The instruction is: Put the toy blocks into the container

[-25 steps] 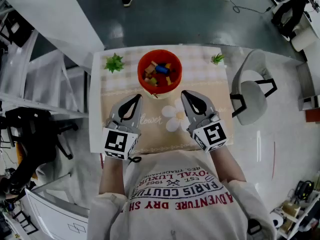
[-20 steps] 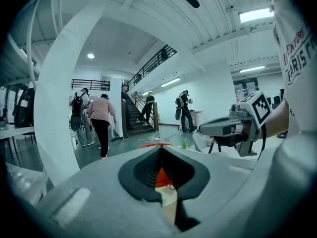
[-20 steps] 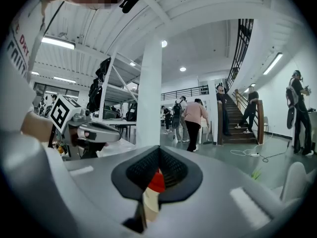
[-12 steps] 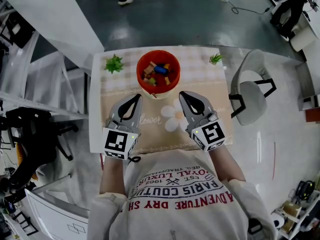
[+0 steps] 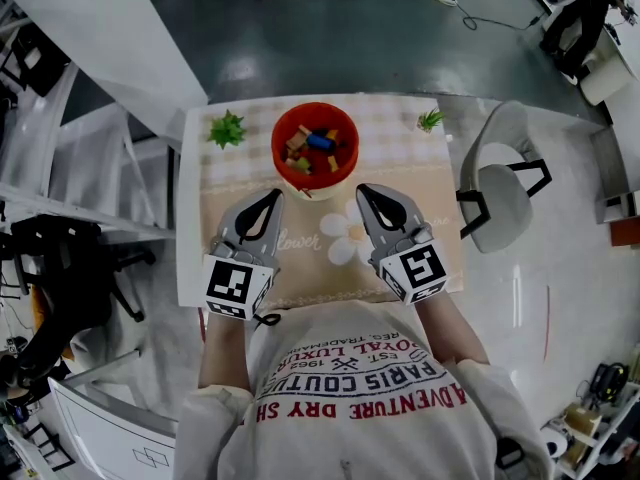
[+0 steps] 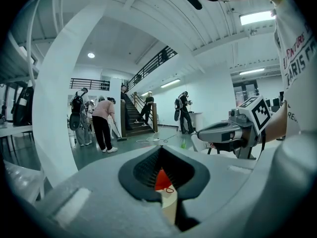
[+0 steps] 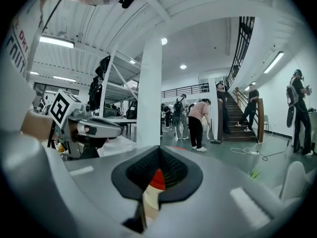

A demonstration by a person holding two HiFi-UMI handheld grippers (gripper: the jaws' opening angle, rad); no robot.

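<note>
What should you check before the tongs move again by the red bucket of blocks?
1. Toy blocks in the red container: ok, several coloured ones lie inside.
2. Container upright: ok, it stands on the mat, just past both tips.
3. Left tongs empty: ok, shut with nothing between them.
4. Right tongs empty: ok, shut with nothing between them.
5. Loose blocks on the mat: ok, none show in the head view.
6. Blocks hidden under the tongs or hands: cannot tell.
</note>
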